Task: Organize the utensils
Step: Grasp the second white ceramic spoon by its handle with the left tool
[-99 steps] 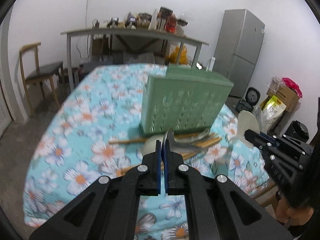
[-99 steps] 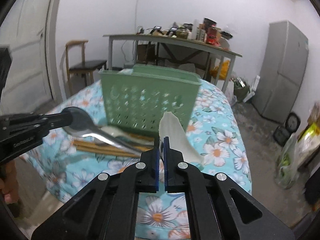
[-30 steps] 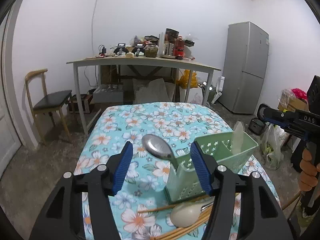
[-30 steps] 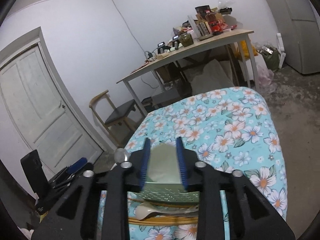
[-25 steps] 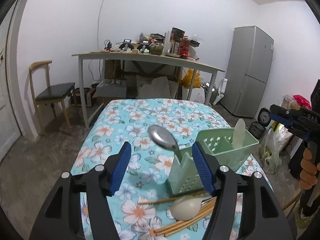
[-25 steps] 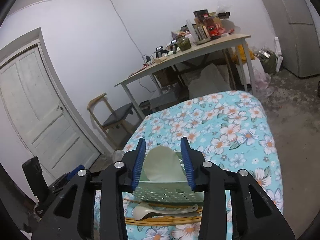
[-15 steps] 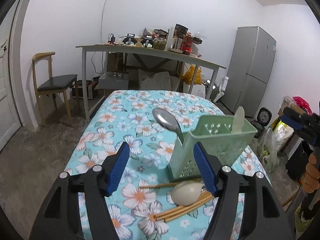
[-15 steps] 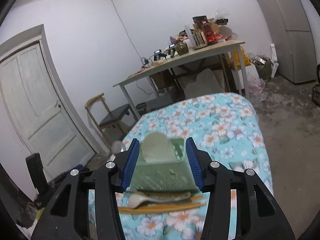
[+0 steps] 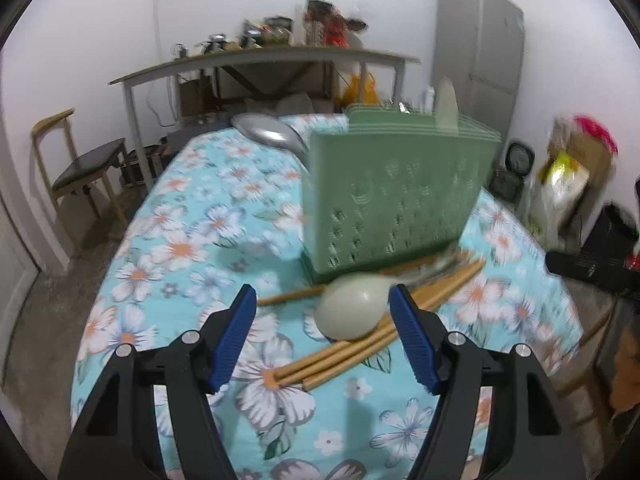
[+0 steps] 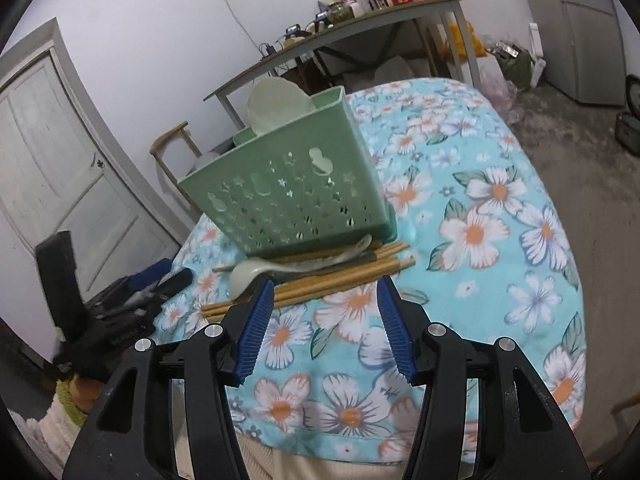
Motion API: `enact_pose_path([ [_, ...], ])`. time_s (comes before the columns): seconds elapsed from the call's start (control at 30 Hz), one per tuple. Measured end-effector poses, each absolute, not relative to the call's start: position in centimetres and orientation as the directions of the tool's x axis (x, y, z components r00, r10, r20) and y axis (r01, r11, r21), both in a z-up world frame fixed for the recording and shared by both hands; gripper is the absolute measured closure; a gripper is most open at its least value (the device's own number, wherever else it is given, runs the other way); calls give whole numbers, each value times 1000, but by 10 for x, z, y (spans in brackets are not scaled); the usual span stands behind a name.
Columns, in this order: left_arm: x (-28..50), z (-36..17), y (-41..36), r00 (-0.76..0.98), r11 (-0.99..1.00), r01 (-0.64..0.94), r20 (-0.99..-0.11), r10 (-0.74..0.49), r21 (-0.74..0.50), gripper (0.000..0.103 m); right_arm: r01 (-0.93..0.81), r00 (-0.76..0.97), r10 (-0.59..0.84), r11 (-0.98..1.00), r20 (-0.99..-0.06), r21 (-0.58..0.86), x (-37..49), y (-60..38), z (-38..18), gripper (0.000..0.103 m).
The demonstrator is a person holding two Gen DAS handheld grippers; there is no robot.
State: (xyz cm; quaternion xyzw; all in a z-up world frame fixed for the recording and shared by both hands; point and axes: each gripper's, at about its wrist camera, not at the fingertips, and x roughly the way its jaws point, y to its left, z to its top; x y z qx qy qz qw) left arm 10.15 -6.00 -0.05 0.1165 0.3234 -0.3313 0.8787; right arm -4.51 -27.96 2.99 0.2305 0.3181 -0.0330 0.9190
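A green perforated utensil basket [image 9: 400, 192] [image 10: 296, 184] stands on the flowered tablecloth [image 9: 192, 216] [image 10: 480, 232]. A metal spoon [image 9: 268, 134] sticks out at its left end, and a pale flat scoop [image 9: 446, 100] [image 10: 276, 104] stands in its right part. In front of the basket a pale spoon [image 9: 356, 312] [image 10: 248, 276] lies across a bundle of wooden chopsticks [image 9: 360, 354] [image 10: 328, 280]. My left gripper [image 9: 323, 294] hangs open just above the spoon's bowl. My right gripper [image 10: 326, 286] is open over the chopsticks. Neither holds anything.
The other gripper shows at each view's edge [image 9: 588, 268] [image 10: 120, 308]. Behind stand a cluttered grey table [image 9: 256, 56], a wooden chair [image 9: 80, 160], a fridge [image 9: 480, 40] and a white door [image 10: 52, 168]. Bags [image 9: 568, 168] sit on the floor at the right.
Both grippers were shut on a spoon and the pale scoop, which now stand in the basket. Since then both have opened wider and dropped toward the utensils on the table.
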Motion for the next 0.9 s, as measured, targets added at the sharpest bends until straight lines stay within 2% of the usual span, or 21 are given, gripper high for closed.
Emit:
enact_pose_path([
  [0.13,107,-24,-82,554,729,682,-694,-459,62,36,199,798,97,889,-595,412,-44,-280,31,51],
  [0.3,113,-42,-100,567,713,688,-712,-414,133,36,198,792,107,886,-601,419,-39,-282,26,51],
  [0.63,121,-37,-99,610,730,660,-693,-385,176,36,209,785,118,874,-609,439,-34,-288,16,51],
  [0.9,119,-29,-89,659,743,636,-648,-382,210,47,212,784,120,870,-609,445,-34,-288,14,51],
])
